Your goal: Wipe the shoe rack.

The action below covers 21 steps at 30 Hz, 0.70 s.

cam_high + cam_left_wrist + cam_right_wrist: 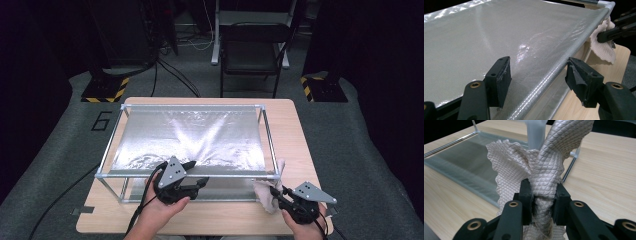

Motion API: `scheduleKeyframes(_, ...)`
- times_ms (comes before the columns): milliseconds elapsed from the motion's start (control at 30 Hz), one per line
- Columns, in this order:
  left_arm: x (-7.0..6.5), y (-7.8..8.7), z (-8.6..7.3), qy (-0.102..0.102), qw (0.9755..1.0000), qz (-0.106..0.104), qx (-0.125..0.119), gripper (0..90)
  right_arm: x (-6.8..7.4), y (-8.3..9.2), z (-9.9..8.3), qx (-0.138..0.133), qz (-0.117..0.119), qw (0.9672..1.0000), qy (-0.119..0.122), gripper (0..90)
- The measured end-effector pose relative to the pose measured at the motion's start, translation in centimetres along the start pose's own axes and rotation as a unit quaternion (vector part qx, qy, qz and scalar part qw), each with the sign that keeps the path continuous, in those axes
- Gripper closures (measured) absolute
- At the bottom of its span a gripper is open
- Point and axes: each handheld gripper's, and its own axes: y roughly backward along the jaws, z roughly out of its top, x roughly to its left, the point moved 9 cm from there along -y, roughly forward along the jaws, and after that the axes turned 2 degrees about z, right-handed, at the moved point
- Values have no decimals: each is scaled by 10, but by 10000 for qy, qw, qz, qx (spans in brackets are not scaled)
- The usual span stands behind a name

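Note:
A metal frame (pixel 150 175) stands on the wooden table (pixel 295 135) with a clear plastic sheet (pixel 190 135) stretched over its top. My left gripper (pixel 199 172) sits at the frame's near rail; in the left gripper view it (pixel 539 75) stands open, one pad over the sheet (pixel 486 37) and one outside the rail (pixel 564 60), neither pressing. My right gripper (pixel 274 190) is at the frame's near right corner, shut on a whitish quilted cloth (pixel 264 197). In the right gripper view the twisted cloth (pixel 549 162) rises from between the jaws of the gripper (pixel 543 195). The left gripper view shows that cloth (pixel 602 47) beside the corner.
A folding chair (pixel 250 50) stands on the grey floor beyond the table. Two black-and-yellow striped bases (pixel 105 90) flank the far side. A translucent lower panel (pixel 461 162) lies inside the frame on the tabletop. Bare wood runs along the table's right side.

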Motion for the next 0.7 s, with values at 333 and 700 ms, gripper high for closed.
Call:
scheduleKeyframes(333,0,0,0,-17,10000,13,-10,366,-2,-12,-20,109,-17,9999,-72,748)
scheduleKeyframes(700,0,0,0,-25,10000,2,-18,366,-6,-35,-62,469,-112,9987,-131,755)
